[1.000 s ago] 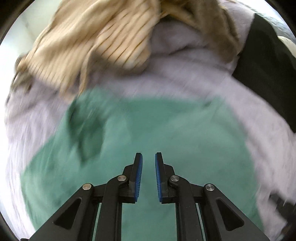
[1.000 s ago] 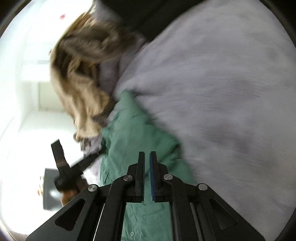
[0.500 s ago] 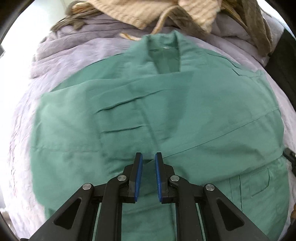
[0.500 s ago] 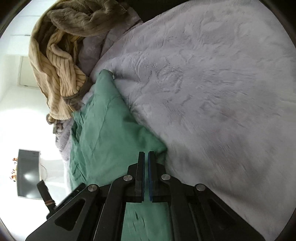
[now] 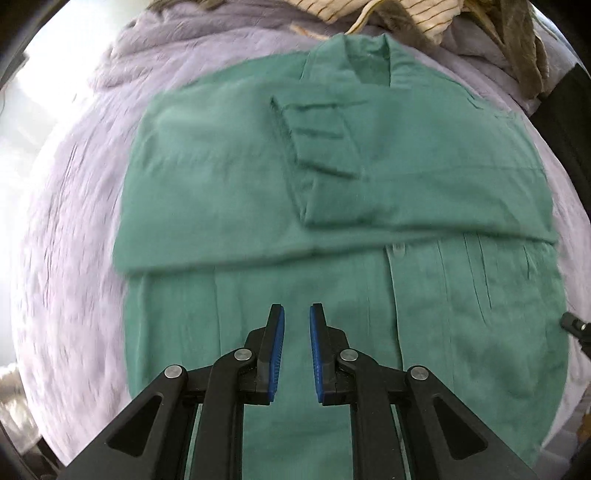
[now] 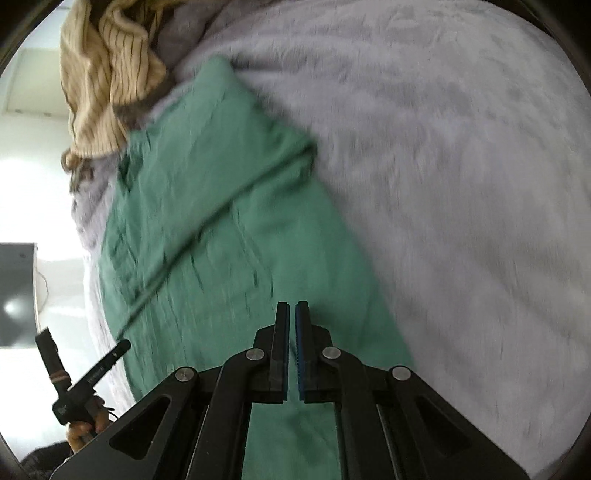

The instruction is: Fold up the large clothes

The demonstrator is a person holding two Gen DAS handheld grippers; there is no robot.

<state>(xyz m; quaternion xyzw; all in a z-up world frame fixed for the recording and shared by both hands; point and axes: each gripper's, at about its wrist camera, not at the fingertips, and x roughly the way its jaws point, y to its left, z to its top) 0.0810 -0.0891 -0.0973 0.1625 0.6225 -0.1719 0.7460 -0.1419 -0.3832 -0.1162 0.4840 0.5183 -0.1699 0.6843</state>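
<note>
The green shirt [image 5: 332, 229] lies flat on the fluffy lilac blanket [image 6: 461, 166], both sleeves folded across its chest. Above it the left gripper [image 5: 296, 332] hangs with jaws opening, nothing between them. The right gripper [image 6: 291, 332] hovers over the shirt's edge, pressed together and empty.

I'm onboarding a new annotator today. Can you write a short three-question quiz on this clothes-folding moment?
1. True or false: the green shirt has both sleeves folded across its chest.
2. What lies beyond the shirt's collar? A) striped beige garment B) red towel C) blue jeans
3. Fill in: the shirt lies on a fluffy ____ blanket.

Key: 1 true. 2 A, the striped beige garment. 3 lilac, the lilac blanket.
</note>
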